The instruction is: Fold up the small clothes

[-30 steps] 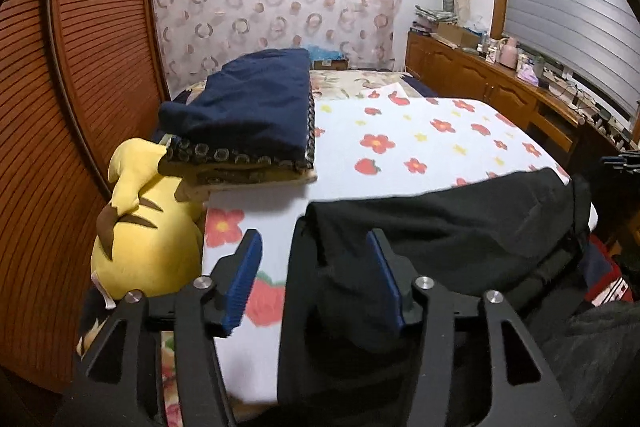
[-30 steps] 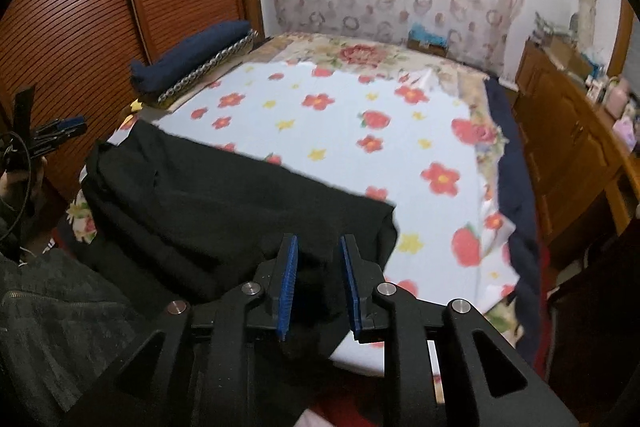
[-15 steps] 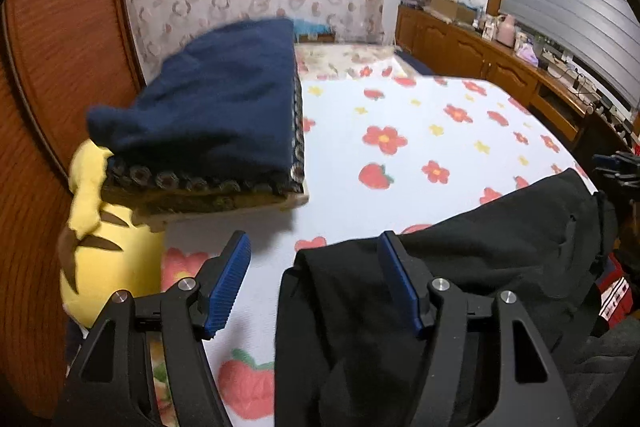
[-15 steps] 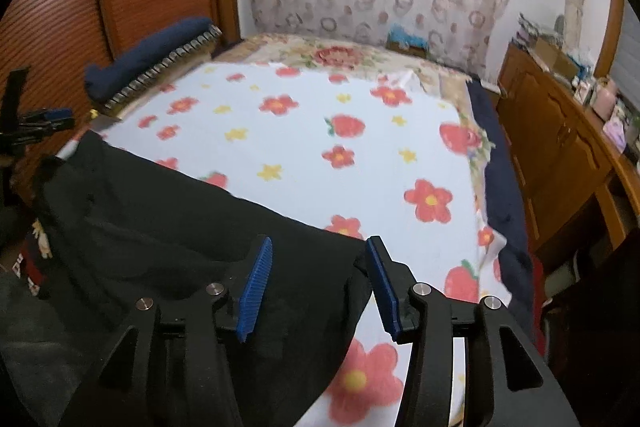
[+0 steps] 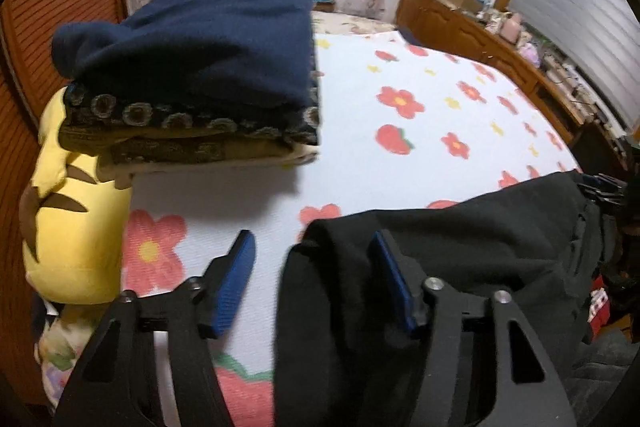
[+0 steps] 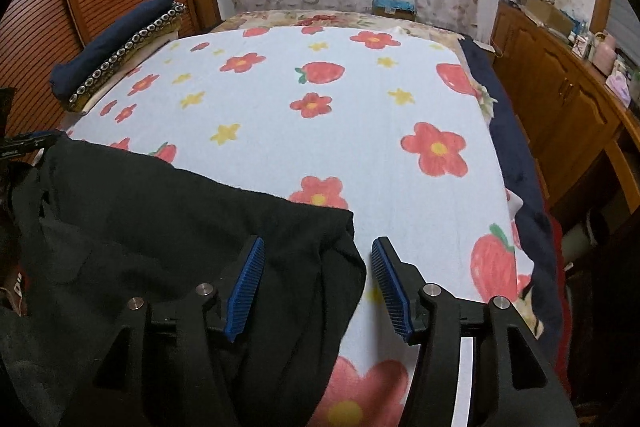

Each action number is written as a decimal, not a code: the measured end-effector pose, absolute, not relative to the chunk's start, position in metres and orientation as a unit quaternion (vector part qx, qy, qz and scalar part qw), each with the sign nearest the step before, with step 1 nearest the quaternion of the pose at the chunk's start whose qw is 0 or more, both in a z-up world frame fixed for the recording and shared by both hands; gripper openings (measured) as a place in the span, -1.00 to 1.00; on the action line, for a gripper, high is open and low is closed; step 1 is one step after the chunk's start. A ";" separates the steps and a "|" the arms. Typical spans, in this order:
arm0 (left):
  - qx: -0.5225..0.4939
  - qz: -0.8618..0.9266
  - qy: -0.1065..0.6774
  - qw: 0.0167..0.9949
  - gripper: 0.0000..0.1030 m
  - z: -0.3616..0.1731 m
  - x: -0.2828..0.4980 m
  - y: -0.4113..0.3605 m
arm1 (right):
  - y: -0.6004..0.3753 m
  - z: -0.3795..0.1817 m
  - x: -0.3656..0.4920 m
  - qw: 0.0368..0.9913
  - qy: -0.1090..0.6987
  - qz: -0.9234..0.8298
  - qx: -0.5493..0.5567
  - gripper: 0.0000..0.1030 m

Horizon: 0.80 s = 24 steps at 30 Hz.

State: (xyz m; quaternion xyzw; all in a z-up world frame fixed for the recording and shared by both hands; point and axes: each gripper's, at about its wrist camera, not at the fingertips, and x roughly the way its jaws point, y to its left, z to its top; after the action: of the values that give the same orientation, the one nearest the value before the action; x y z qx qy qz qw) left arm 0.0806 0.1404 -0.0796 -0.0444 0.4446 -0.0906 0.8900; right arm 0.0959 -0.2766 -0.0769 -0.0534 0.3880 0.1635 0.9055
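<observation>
Black soft-fabric garment [image 5: 460,247] sprawls across the near edge of the white flower-print bed sheet [image 5: 400,99]. Left gripper [image 5: 316,283] fingers closing, half-wide, straddling its corner; pinch hem squarely. Right gripper [image 6: 316,283] fingers opening, cloth between, unpressed. Left view alone shows a yellow plush toy [image 5: 72,227] at nine o'clock.

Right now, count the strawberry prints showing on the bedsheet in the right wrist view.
4: one mid-sheet far back, one at the far right edge, one near right, one peeking above the black garment. The garment may hide more.
</observation>
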 end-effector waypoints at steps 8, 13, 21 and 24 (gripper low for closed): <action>-0.036 -0.091 0.445 0.890 -0.09 -0.084 0.082 0.135 | -0.286 -0.075 0.104 0.902 0.398 0.159 -0.043 0.23; -0.039 -0.110 0.435 0.893 -0.76 -0.081 0.077 0.128 | -0.269 -0.078 0.100 0.900 0.391 0.187 -0.051 -0.32; -0.048 -0.151 0.316 0.935 -0.85 0.000 0.027 0.117 | -0.280 -0.049 0.063 0.915 0.333 0.226 0.011 -0.82; -0.033 -0.161 0.264 0.950 -0.85 0.045 0.004 0.106 | -0.293 -0.011 0.034 0.928 0.286 0.238 0.029 -0.83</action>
State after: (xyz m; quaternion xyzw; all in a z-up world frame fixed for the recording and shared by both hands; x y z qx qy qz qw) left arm 0.0036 0.1055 0.0454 -0.0328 0.2638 -0.1612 0.9505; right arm 0.0339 -0.2925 -0.0110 0.0291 0.2863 0.2383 0.9276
